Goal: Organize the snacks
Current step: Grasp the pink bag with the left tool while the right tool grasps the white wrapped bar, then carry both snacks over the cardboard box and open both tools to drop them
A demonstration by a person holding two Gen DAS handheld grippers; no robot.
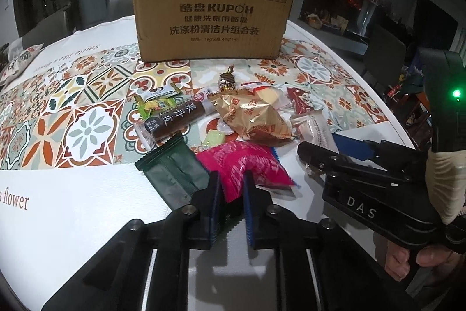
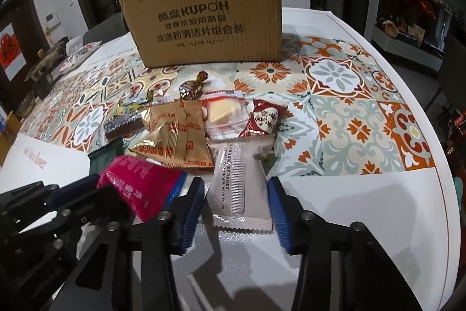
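Observation:
A pile of snack packets lies on the patterned tablecloth in front of a cardboard box (image 1: 214, 15), which also shows in the right wrist view (image 2: 204, 16). My left gripper (image 1: 232, 188) is shut on a pink packet (image 1: 244, 162), also seen from the right (image 2: 139, 185). My right gripper (image 2: 236, 194) is open, its fingers on either side of a white packet (image 2: 241, 185) lying on the table; it appears at the right of the left wrist view (image 1: 320, 156). A gold biscuit packet (image 1: 253, 115) and a dark green packet (image 1: 171, 168) lie close by.
Other snacks in the pile: a brown bar (image 1: 177, 118), a green-yellow sachet (image 1: 157, 101), a twisted candy (image 1: 227, 79), a clear bag of yellow pieces (image 2: 224, 112), a red heart packet (image 2: 262, 118). The table edge (image 2: 437, 171) curves at right.

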